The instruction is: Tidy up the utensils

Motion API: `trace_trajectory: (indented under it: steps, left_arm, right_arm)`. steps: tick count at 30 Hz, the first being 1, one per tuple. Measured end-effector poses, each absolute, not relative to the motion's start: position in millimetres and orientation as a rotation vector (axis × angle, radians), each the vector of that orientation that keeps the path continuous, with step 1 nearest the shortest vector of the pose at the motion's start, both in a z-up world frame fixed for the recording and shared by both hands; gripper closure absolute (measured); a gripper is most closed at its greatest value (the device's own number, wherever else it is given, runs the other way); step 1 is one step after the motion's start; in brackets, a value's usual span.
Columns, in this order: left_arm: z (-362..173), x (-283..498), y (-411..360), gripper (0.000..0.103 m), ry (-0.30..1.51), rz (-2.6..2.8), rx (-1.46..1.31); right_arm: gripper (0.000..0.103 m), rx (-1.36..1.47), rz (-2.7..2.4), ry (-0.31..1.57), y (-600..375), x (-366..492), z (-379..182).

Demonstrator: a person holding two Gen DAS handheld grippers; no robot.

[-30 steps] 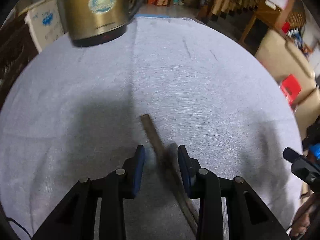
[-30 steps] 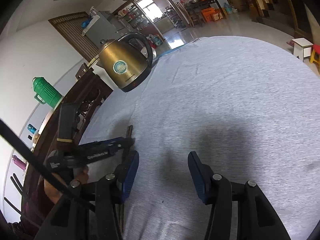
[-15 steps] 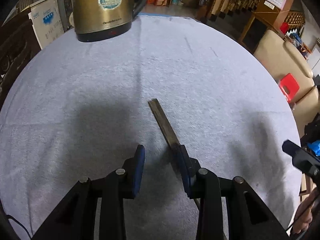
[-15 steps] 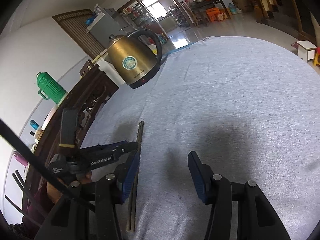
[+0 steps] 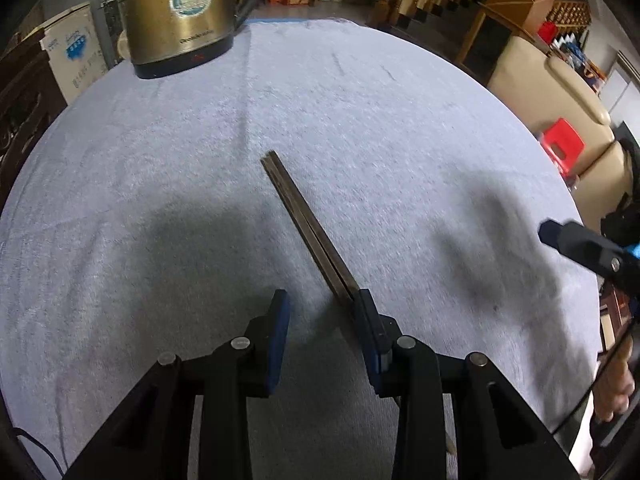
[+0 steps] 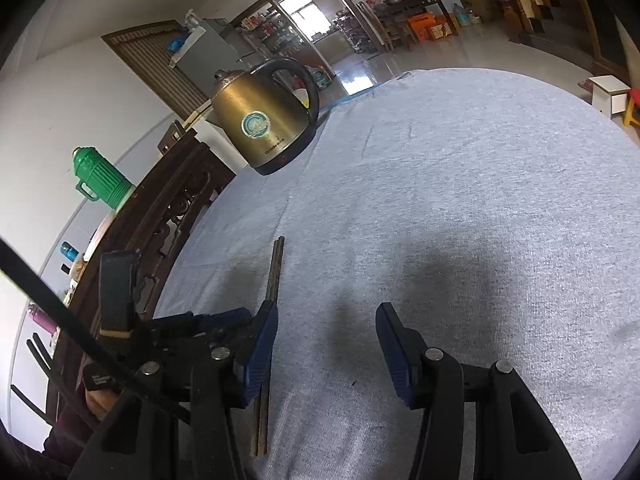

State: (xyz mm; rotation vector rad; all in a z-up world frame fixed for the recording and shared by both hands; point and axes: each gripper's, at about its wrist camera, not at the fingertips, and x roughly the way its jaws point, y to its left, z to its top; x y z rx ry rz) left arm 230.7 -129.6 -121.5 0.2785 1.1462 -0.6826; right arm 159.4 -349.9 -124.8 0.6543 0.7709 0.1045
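Note:
A pair of dark chopsticks (image 5: pixel 304 216) lies side by side on the grey cloth of the table (image 5: pixel 400 128). My left gripper (image 5: pixel 322 300) hovers over their near part, open, with nothing between its blue pads; the sticks run under its right finger. The right wrist view shows the same chopsticks (image 6: pixel 275 272) beside the left gripper (image 6: pixel 216 320), which is held by a hand. To the right of the sticks, my right gripper (image 6: pixel 328 312) stands open over bare cloth. Its fingertip (image 5: pixel 560 236) shows at the right edge of the left wrist view.
A brass-coloured electric kettle (image 5: pixel 180 16) stands at the far left of the table (image 6: pixel 480 184), also seen as the kettle (image 6: pixel 264 120). A dark carved wooden cabinet (image 6: pixel 168 216) with a green jug (image 6: pixel 100 176) runs along the table's left side.
My left gripper has drawn back along the chopsticks, so more of their length shows ahead of its fingers. Its jaws keep the same gap. The right gripper has stayed almost still.

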Motion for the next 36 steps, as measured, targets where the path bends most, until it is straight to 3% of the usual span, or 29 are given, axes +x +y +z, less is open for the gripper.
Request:
trace_trajectory:
  steps: [25, 36]
  left_arm:
    - [-115.9, 210.4, -116.2, 0.066, 1.159, -0.718, 0.395]
    - [-111.4, 220.5, -118.6, 0.066, 1.182, -0.755, 0.3]
  right_arm:
    - [0.049, 0.651, 0.119, 0.781, -345.5, 159.3, -127.2]
    - [0.049, 0.641, 0.121, 0.779, -345.6, 158.9, -126.7]
